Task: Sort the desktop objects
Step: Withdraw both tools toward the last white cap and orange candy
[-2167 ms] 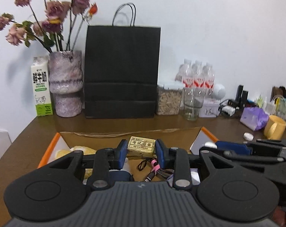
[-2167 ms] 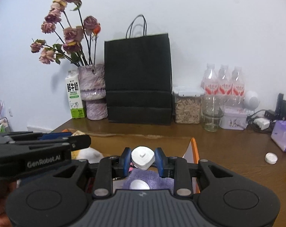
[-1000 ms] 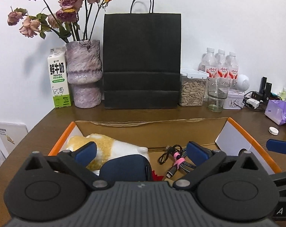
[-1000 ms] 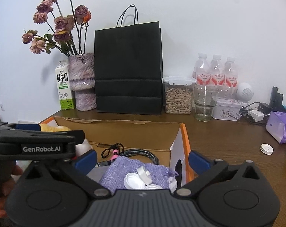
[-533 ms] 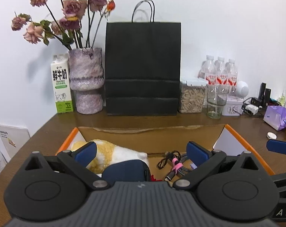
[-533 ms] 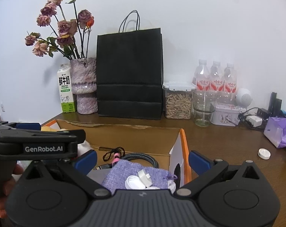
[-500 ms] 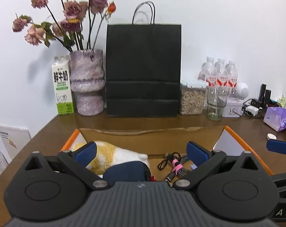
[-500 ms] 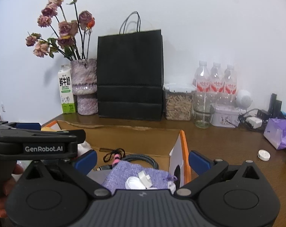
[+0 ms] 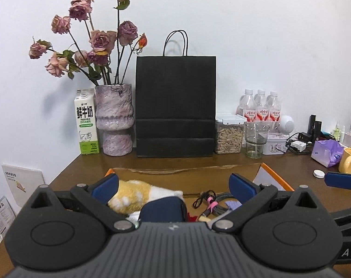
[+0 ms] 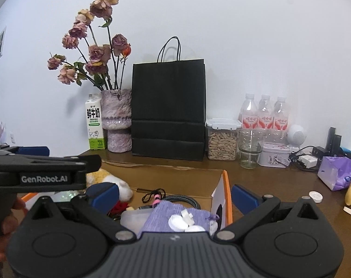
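An open cardboard box with orange flaps lies on the brown desk. Inside are a yellow and white plush toy, a dark blue case, a coiled cable with a pink tie, a purple pouch and white caps. My left gripper is open and empty above the box's near side. My right gripper is open and empty above the pouch. The left gripper body shows in the right wrist view.
Along the wall stand a milk carton, a vase of dried roses, a black paper bag, a jar of seeds, a glass and water bottles. Right of the box lie a white cap, a purple packet and a yellow mug.
Both grippers let go of what they held, a small yellow box and a white cap, and opened wide. Since then both have drawn back and up from the box.
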`<action>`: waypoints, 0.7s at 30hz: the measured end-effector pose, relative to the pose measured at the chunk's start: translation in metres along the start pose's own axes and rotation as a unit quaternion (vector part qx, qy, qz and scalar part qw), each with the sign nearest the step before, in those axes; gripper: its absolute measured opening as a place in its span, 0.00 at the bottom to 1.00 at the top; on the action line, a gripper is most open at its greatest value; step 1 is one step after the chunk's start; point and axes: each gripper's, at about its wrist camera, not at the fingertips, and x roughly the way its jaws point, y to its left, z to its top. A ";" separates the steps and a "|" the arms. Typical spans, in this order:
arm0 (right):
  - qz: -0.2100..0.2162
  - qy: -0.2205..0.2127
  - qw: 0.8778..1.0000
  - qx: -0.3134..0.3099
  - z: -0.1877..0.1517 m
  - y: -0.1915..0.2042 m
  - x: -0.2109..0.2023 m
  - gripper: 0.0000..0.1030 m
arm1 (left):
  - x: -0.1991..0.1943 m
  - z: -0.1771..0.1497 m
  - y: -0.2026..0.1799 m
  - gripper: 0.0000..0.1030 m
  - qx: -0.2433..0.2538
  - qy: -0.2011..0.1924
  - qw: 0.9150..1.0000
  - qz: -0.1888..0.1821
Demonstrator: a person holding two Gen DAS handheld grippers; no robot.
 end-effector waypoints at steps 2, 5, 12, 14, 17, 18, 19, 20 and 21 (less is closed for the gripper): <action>0.001 0.005 1.000 -0.001 -0.005 0.000 -0.008 1.00 | -0.009 -0.003 0.004 1.00 -0.001 0.001 1.000 -0.001; 0.002 0.016 1.000 -0.001 -0.014 0.000 -0.019 1.00 | -0.020 -0.010 0.010 1.00 -0.004 0.007 1.000 0.005; -0.003 0.042 0.999 0.000 -0.034 0.001 -0.038 1.00 | -0.034 -0.031 0.028 1.00 -0.009 0.035 0.999 0.019; -0.004 0.052 0.999 0.001 -0.039 0.001 -0.040 1.00 | -0.038 -0.037 0.033 1.00 -0.009 0.045 0.999 0.022; -0.004 0.068 0.998 0.005 -0.049 0.002 -0.041 1.00 | -0.043 -0.046 0.040 1.00 -0.006 0.058 0.998 0.027; -0.004 0.075 0.997 0.006 -0.052 0.003 -0.040 1.00 | -0.044 -0.049 0.042 1.00 -0.005 0.063 0.998 0.028; -0.004 0.080 0.997 0.007 -0.055 0.004 -0.040 1.00 | -0.045 -0.053 0.044 1.00 -0.003 0.068 0.997 0.029; -0.004 0.087 0.996 0.007 -0.059 0.004 -0.039 1.00 | -0.046 -0.056 0.046 1.00 -0.003 0.072 0.997 0.029; -0.004 0.093 0.996 0.007 -0.062 0.005 -0.038 1.00 | -0.046 -0.060 0.048 1.00 -0.001 0.078 0.997 0.028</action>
